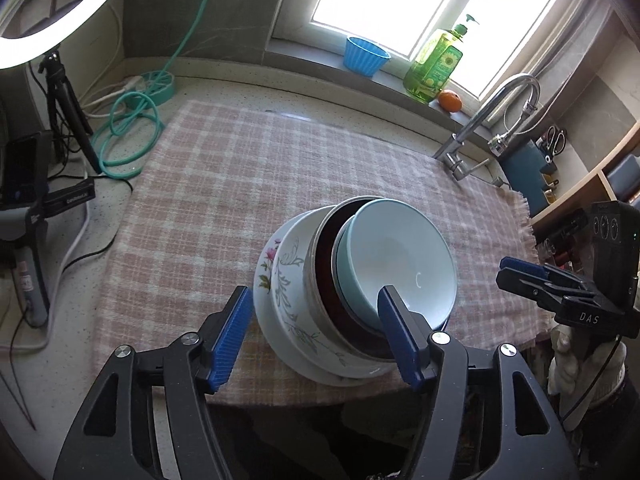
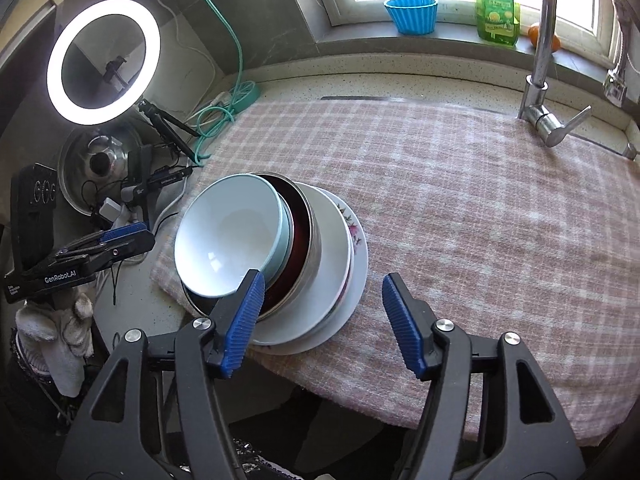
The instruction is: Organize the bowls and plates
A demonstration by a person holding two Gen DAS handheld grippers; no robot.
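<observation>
Now both my claws hang open, nothing in them. Left claw [image 1: 314, 334] just above stack, pads not pressing. Right claw [image 2: 322, 322] beside stack, also let go. Pale blue bowl [image 1: 400, 256] on top, inside dark red metal bowl [image 1: 320, 280], inside leafy white bowl [image 1: 288, 280], all on flower plate [image 1: 266, 264]. Stack sits near front edge of pink checked cloth [image 1: 224, 184].

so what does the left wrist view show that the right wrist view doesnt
Only the left wrist view: a wooden shelf, scissors in a blue holder, and the pump top of the green soap bottle.

Only the right wrist view: a steel pot lid under the whole ring light.

Both: the nested stack with the pale blue bowl on top, checked cloth, faucet, blue cup.
</observation>
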